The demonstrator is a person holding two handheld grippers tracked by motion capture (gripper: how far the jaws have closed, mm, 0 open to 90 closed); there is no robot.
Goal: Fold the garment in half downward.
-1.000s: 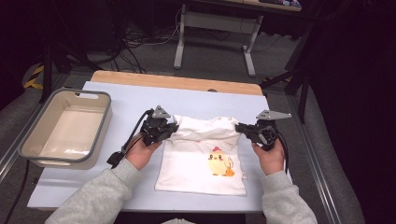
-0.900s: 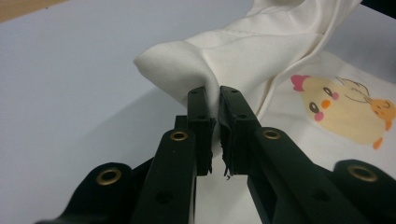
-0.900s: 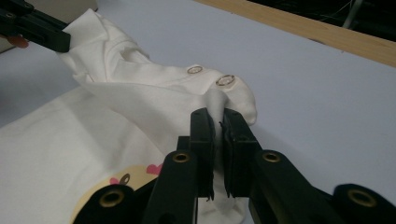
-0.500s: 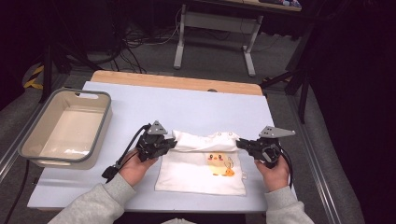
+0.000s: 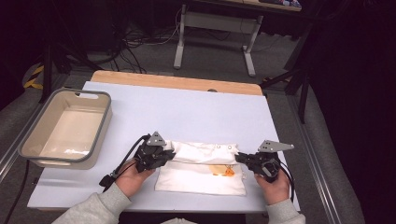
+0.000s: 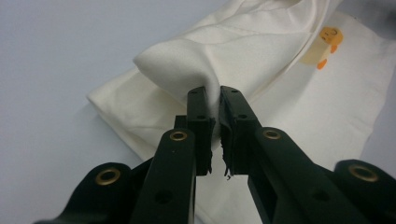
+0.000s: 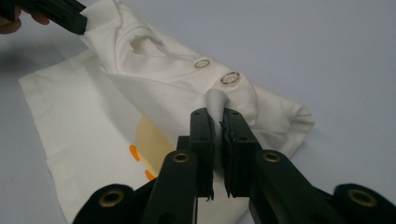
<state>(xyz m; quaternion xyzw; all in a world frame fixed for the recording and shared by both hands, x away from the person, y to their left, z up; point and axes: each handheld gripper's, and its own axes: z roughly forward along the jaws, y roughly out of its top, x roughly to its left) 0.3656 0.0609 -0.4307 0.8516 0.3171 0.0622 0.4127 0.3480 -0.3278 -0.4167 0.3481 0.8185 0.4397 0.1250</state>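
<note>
The worktop [image 5: 187, 112] is a pale blue-white sheet with a strip of bare wood showing along its far edge. Most of it lies open: the whole far half carries nothing, and there is free surface to the right of the work as well. The work itself sits near the person's own edge, so little room is left between the cloth and that rim. At the left edge a grey tub [image 5: 35, 154] with a cream inside stands partly over the side of the sheet, well apart from the cloth.

The garment [image 5: 201, 175] is a small cream-white piece of clothing, lying flat in its near part and folded over along its far part, where the doubled cloth forms a thick roll running from one pair of tongs to the other. An orange and yellow print [image 5: 222, 170] shows on the flat layer, half covered by the fold. In the right gripper view two round snap fasteners [image 7: 229, 78] sit on the turned-over band, just beyond the jaw tips.

The left tongs [image 5: 161, 156] are closed narrow on the left end of the fold; in the left gripper view a pinch of cloth bulges up just past the jaws. The right tongs [image 5: 243, 158] are likewise clamped on the right end, a tuck of cloth standing between the pads. Both hands rest low by the near edge, grey sleeves coming in from below.
</note>
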